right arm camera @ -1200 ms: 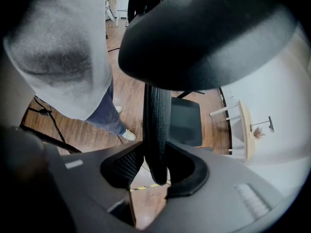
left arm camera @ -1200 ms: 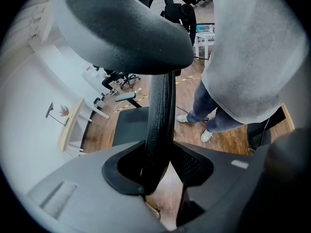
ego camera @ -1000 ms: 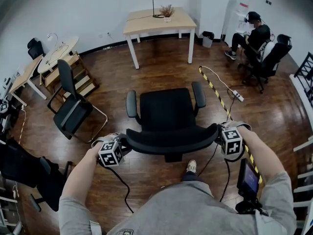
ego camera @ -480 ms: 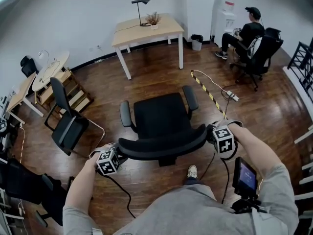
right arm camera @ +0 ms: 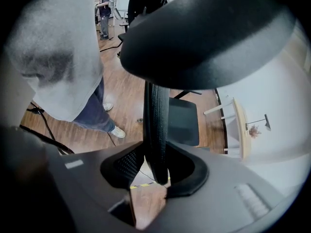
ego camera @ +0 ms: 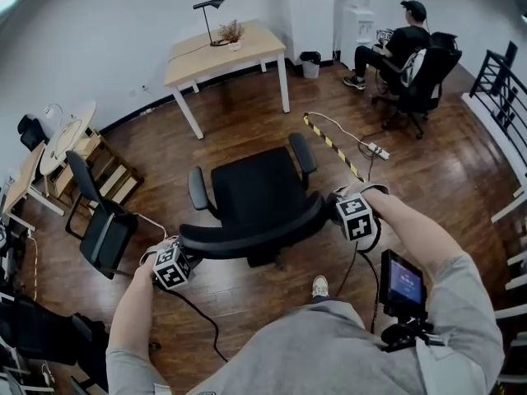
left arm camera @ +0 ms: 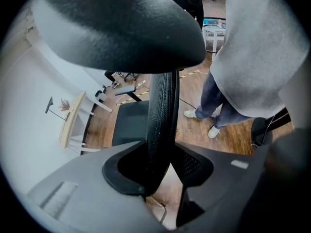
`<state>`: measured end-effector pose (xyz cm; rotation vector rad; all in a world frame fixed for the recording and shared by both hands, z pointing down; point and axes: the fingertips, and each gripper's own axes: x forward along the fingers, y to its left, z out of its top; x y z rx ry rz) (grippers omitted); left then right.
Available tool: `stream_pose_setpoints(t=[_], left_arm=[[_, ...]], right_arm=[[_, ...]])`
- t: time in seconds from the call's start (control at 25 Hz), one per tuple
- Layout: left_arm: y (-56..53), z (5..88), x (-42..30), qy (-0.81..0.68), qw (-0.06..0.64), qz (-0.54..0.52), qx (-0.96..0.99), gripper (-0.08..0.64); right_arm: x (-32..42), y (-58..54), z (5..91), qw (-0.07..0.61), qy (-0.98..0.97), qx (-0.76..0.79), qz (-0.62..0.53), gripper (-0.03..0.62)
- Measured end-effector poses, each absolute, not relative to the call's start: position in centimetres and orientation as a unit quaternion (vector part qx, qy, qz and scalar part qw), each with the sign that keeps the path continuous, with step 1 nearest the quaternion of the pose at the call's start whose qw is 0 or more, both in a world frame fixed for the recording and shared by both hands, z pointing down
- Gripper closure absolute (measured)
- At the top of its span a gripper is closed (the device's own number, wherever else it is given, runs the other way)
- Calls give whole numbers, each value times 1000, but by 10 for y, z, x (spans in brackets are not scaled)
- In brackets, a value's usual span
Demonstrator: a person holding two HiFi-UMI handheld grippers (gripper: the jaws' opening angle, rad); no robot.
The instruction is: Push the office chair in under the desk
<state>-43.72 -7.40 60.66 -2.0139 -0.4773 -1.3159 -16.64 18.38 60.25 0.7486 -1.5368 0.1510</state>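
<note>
The black office chair (ego camera: 257,189) with padded armrests stands in the middle of the dark wooden floor (ego camera: 247,122). Its seat faces the light wooden desk (ego camera: 247,44) with white legs, which stands well apart by the far wall. The left gripper (ego camera: 188,256) and right gripper (ego camera: 336,206) sit at opposite ends of its curved mesh backrest (ego camera: 247,235), each with fingers (left arm camera: 119,176) clamped on the rim.

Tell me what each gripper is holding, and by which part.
Both hold the office chair by the top edge of its backrest: the left gripper near its left end, the right gripper near its right end.
</note>
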Motion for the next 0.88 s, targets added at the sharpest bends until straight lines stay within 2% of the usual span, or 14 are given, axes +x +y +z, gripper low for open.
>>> stream_pose_setpoints(t=[0.88], left_arm=[[-101, 609, -300, -151, 320, -515, -781, 413]], right_arm=[[-11, 136, 604, 658, -687, 307, 39, 445]])
